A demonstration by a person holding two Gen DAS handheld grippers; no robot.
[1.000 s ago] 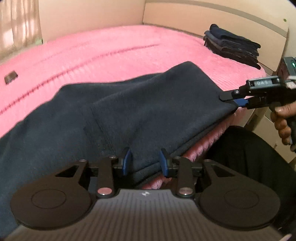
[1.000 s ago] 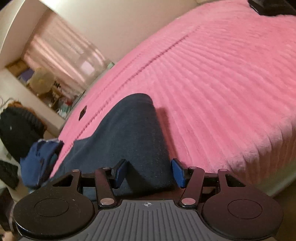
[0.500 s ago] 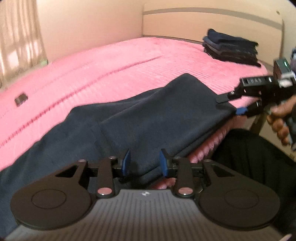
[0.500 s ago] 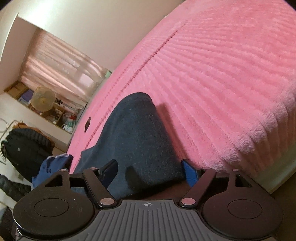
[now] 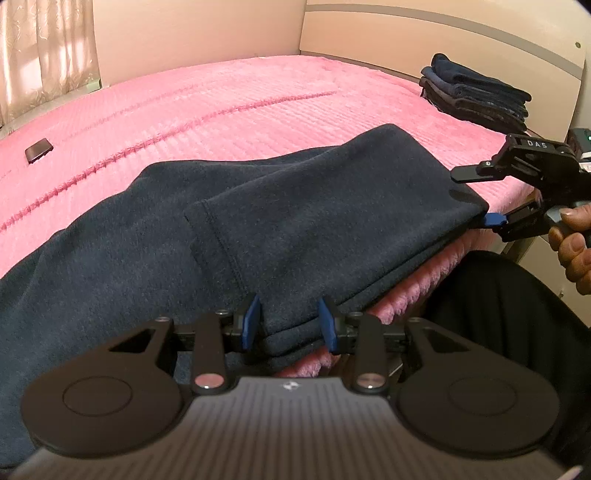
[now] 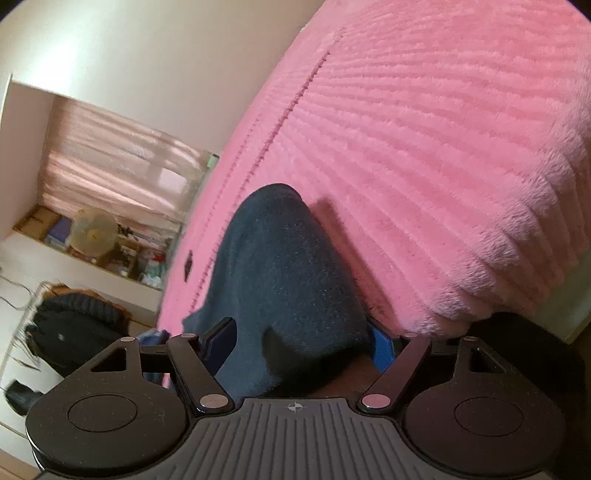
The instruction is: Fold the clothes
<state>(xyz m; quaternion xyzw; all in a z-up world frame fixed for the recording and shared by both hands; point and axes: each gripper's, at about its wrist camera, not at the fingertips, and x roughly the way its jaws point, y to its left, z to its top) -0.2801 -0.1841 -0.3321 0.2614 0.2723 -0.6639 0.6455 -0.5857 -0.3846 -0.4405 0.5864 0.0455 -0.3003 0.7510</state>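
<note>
Bed: pink ribbed blanket [image 5: 229, 110] covers it, headboard at the far right.
Garment: dark navy fleece [image 5: 295, 221], folded over on itself, lies along the near edge — its right end at the bed's corner.
Folded stack [image 5: 476, 94]: far right, well apart.
Left gripper [image 5: 290, 321]: clenched on the fleece's near folded edge.
Right gripper [image 6: 301, 343]: jaws wide, closing slightly, the fleece's end between them but unpressed.
Risk: a partial bite by the right pads — layers could slip apart and spoil the fold.

Garment [image 5: 295, 229] spread on bed [image 5: 221, 103], near edge; folded stack [image 5: 476, 94] behind, by headboard [image 5: 443, 33].
</note>
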